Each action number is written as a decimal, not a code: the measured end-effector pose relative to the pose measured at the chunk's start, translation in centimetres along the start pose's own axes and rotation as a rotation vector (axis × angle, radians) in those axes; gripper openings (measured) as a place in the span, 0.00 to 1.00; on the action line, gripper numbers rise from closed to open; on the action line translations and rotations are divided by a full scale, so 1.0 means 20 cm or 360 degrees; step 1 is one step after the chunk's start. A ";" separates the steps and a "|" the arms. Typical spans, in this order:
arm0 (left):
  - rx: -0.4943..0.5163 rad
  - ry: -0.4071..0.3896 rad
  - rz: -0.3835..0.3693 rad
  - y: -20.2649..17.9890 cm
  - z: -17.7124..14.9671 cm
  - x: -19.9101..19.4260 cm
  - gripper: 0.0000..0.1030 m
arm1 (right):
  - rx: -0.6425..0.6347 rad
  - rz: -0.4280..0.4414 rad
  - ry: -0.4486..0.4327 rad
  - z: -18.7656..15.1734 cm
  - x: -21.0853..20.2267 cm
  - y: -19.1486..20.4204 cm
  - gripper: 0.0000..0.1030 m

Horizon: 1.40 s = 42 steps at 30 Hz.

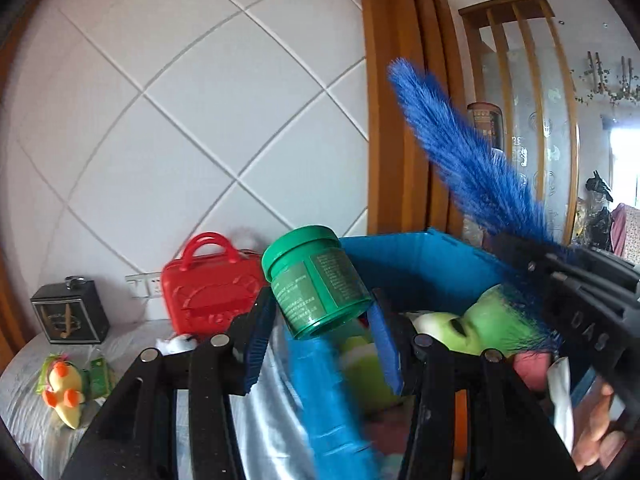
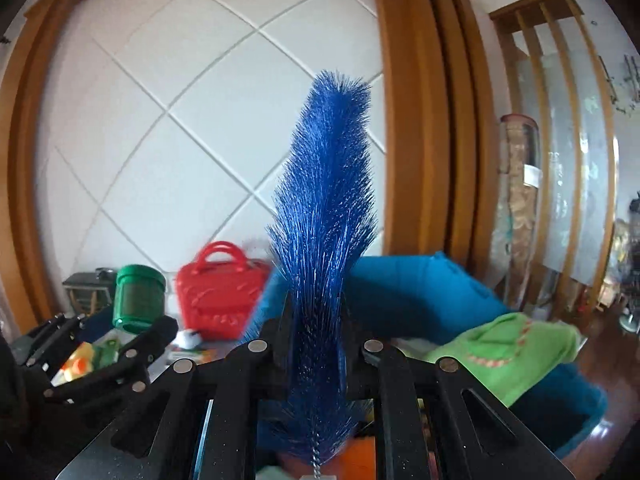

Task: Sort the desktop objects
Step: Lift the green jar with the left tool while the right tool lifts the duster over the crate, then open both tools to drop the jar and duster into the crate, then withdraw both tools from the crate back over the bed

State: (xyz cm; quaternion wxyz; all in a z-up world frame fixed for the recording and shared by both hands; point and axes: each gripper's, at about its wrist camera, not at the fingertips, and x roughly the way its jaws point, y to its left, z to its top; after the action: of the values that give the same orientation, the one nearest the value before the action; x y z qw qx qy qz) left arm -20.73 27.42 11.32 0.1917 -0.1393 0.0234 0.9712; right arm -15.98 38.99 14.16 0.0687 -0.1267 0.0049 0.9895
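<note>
Red case [image 1: 212,280], black box [image 1: 72,312] behind — blue bin [image 1: 420,264] alongside

A home, plainly a living room. Ahead of the claws, a white padded wall panel [image 1: 192,120] quilted in diamonds, framed in warm wood trim [image 2: 420,120]. Off to the right, a wooden-slatted frosted glass partition [image 1: 532,128]. Left and low, a red toy handbag [image 1: 208,284], a small plush duck [image 1: 66,392], a wall socket [image 1: 142,284].
</note>
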 end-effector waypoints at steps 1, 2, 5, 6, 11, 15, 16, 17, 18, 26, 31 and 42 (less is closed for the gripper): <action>0.0003 0.0023 0.0004 -0.07 0.02 0.03 0.45 | 0.0006 -0.0001 0.0018 0.01 0.04 -0.10 0.14; 0.0013 0.0044 0.0012 -0.13 0.04 0.06 0.45 | 0.0011 0.0000 0.0038 0.01 0.06 -0.17 0.14; 0.0050 0.0119 0.0043 -0.34 0.07 0.12 0.45 | 0.0008 0.0015 0.0092 0.02 0.11 -0.36 0.15; 0.0054 0.0138 0.0049 -0.38 0.07 0.15 0.45 | 0.0014 0.0017 0.0105 0.01 0.13 -0.40 0.15; 0.0078 0.0194 0.0095 -0.51 0.05 0.24 0.45 | 0.0053 0.0054 0.0163 -0.02 0.20 -0.58 0.16; 0.0081 0.0214 0.0132 -0.54 0.02 0.28 0.45 | 0.0046 0.0083 0.0186 -0.06 0.24 -0.64 0.16; 0.0079 0.0220 0.0139 -0.55 0.01 0.29 0.45 | 0.0047 0.0087 0.0188 -0.06 0.25 -0.64 0.17; 0.0077 0.0228 0.0149 -0.55 0.01 0.29 0.45 | 0.0049 0.0092 0.0188 -0.07 0.25 -0.66 0.20; 0.0072 0.0235 0.0149 -0.55 0.01 0.29 0.46 | 0.0051 0.0093 0.0185 -0.06 0.26 -0.68 0.22; 0.0042 0.0222 0.0208 -0.55 0.00 0.26 0.77 | 0.0068 0.0086 0.0057 -0.03 0.19 -0.75 0.85; 0.0015 0.0197 0.0230 -0.52 -0.01 0.19 0.81 | 0.0103 0.0068 -0.0050 0.01 0.09 -0.81 1.00; 0.0044 0.0179 0.0437 -0.40 -0.09 -0.02 0.86 | 0.0158 0.0132 -0.0127 -0.04 -0.04 -0.80 1.00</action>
State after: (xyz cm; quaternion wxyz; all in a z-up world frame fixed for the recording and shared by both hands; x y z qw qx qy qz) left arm -16.81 34.43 9.69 0.0575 -0.1864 0.0663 0.9785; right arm -12.78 54.74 13.62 0.0339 -0.0833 0.0563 0.9944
